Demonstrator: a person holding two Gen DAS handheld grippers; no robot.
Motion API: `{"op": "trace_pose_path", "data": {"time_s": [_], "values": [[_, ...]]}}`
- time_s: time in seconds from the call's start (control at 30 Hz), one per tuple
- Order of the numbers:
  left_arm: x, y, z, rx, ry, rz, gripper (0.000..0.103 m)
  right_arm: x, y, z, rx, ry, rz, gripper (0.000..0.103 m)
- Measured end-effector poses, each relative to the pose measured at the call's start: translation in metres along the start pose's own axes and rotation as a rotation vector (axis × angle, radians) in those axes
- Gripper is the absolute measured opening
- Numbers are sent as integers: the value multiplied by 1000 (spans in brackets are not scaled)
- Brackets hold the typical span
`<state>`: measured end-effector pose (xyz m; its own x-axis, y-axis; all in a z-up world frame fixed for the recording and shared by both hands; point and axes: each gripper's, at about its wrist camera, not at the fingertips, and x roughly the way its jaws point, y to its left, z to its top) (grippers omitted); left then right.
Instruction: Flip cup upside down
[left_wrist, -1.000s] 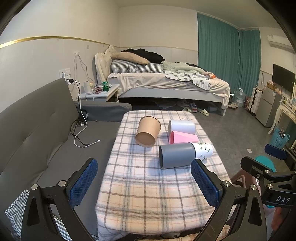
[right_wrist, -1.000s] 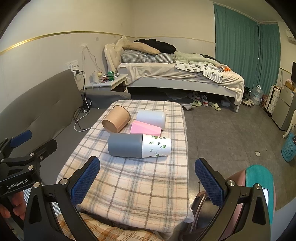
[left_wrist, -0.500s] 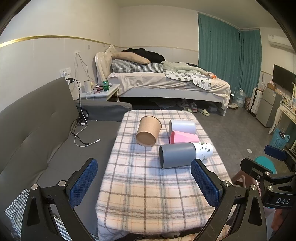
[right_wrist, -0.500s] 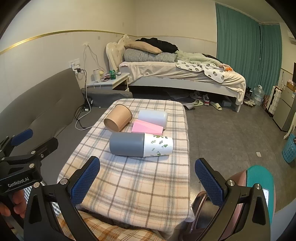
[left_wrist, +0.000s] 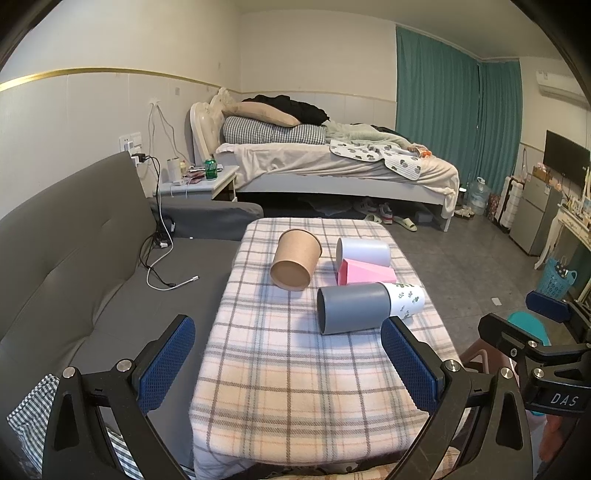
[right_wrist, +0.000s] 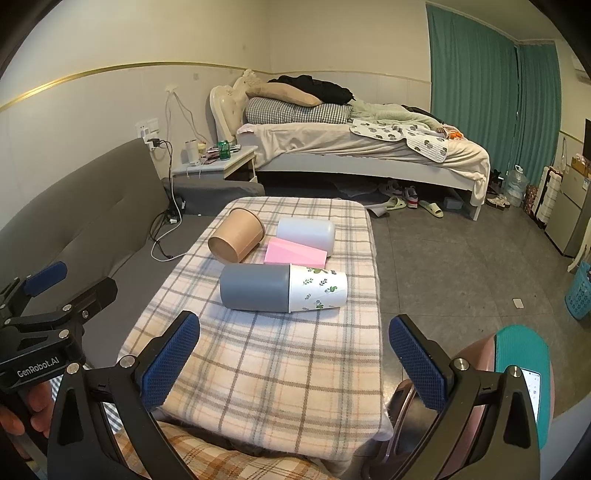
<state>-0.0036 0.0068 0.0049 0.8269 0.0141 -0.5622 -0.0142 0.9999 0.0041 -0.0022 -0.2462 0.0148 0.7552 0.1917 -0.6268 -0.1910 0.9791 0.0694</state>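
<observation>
Several cups lie on their sides on a table with a plaid cloth (left_wrist: 295, 362) (right_wrist: 280, 362). A brown paper cup (left_wrist: 294, 264) (right_wrist: 237, 239) lies at the back left. A grey cup (left_wrist: 352, 308) (right_wrist: 255, 287) is nested with a white leaf-print cup (left_wrist: 404, 304) (right_wrist: 317, 291) nearest me. A white cup (left_wrist: 364, 252) (right_wrist: 306, 232) and a pink box (left_wrist: 365, 276) (right_wrist: 295, 254) lie behind. My left gripper (left_wrist: 288, 365) and right gripper (right_wrist: 293, 363) are both open and empty, held above the table's near end.
A grey sofa (left_wrist: 74, 258) runs along the left with charging cables (left_wrist: 162, 266). A bed (left_wrist: 332, 170) and nightstand (left_wrist: 199, 182) stand behind. A pink stool with teal top (right_wrist: 517, 362) is at the right. A blue basket (left_wrist: 556, 278) sits on the floor.
Both grippers have crept slightly toward the table, and the cups look a little larger. Both stay open. The cups have not moved.
</observation>
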Motion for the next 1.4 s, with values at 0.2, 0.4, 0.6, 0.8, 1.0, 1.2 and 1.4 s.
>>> {"op": "trace_pose_path", "data": {"time_s": [0.2, 0.4, 0.6, 0.8, 1.0, 1.2, 1.4], "values": [[6, -2, 0, 0, 3, -15, 103, 4, 1, -1, 5, -2, -1, 103], [26, 1, 9, -7, 24, -12, 103, 23, 0, 9, 20, 16, 2, 103], [72, 7, 28, -18, 56, 0, 103, 63, -7, 34, 56, 37, 2, 103], [146, 20, 47, -20, 108, 34, 103, 123, -15, 57, 93, 73, 4, 103], [214, 18, 58, 25, 143, -17, 103, 181, -22, 70, 120, 109, -1, 103], [272, 14, 51, 24, 247, -48, 103, 215, -35, 69, 140, 141, -8, 103], [306, 14, 42, -30, 342, -143, 101, 232, -46, 64, 158, 162, -15, 103]]}}
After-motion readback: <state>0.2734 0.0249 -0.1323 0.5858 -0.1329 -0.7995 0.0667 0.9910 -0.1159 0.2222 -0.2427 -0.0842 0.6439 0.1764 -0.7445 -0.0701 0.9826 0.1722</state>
